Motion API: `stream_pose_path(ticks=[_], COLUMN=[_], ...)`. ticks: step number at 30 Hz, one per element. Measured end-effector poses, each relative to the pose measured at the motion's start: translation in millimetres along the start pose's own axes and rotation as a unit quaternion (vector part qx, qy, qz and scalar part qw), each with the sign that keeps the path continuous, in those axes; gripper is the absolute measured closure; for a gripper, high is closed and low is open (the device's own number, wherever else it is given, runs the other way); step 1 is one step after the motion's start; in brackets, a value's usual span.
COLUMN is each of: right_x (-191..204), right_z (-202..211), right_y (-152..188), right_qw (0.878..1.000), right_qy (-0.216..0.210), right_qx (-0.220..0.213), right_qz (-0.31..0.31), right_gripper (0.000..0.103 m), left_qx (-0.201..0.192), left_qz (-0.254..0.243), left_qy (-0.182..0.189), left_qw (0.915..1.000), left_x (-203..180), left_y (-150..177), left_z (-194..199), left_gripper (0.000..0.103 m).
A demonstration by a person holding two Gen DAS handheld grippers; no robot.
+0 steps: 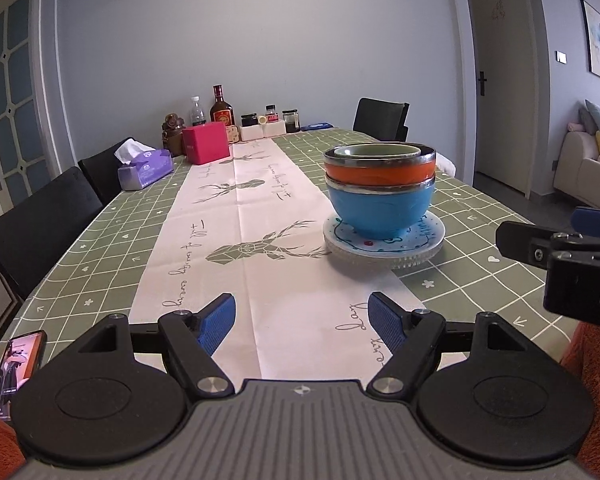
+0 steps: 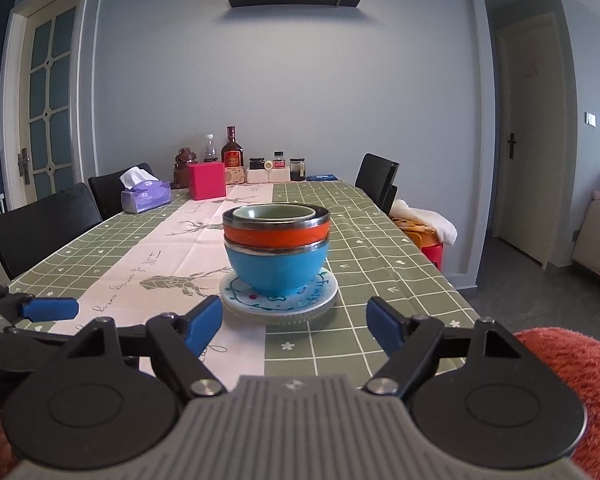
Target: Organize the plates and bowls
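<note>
Both grippers stand wide apart and empty: our left gripper (image 1: 302, 322) hangs low over the pale runner near the table's (image 1: 480, 216) near edge, with nothing between its blue pads, and our right gripper (image 2: 294, 326) sits just in front of the stack, its left pad near the plate rim but not touching it.

Everything the task concerns is already gathered in one pile. A blue bowl (image 2: 275, 270) sits on the patterned plates (image 2: 280, 306), an orange bowl (image 2: 275, 236) is nested in it, and a green bowl (image 2: 276, 214) rests inside that. From the left wrist view the pile lies ahead and to the right of our left gripper, straddling the runner's edge and the green checked cloth, roughly midway along the table and closer to its right edge. Beneath the top plate we can see at least one more ribbed rim, though we cannot count the plates.

We judge the stacking step to be done, or nearly so, with both grippers released. If anything is left, it is likely moving or squaring up the pile. That would call for closing on the plate rims from both sides, level and evenly, since three nested bowls make the pile top-heavy and a tilt could slide them off.
</note>
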State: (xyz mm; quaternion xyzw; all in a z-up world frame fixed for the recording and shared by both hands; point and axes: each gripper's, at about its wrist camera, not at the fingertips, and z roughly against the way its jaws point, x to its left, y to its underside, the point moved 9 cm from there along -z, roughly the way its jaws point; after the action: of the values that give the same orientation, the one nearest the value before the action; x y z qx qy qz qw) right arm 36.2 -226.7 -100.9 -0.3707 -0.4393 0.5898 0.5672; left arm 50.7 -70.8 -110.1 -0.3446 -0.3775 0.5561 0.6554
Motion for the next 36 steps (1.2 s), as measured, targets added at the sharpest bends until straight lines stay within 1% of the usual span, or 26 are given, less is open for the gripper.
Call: stream_pose_path(ticks=[4,14,36], right_x=[-3.0,-2.1,-0.8], right_z=[-0.5,1.3,4.0], right_y=[-0.3,0.4,0.0], right_qw=[1.0,1.0,1.0], right_qy=[0.001,0.004,0.003], right_qx=[-0.002,-0.007,-0.013], right_qz=[-0.008,-0.005,0.004], right_gripper=[0.025,0.025,0.025], left_qx=[-0.002,0.003,-0.006], left_qz=[0.002,0.005,0.003], left_qy=[0.0,0.004,0.003], left_qw=[1.0,1.0,1.0], left_x=[0.7,1.0,0.9], left_y=[-1.5,-1.0,-5.3], left_z=[2.5,2.6,7.9], left_gripper=[0.014,0.014,0.014])
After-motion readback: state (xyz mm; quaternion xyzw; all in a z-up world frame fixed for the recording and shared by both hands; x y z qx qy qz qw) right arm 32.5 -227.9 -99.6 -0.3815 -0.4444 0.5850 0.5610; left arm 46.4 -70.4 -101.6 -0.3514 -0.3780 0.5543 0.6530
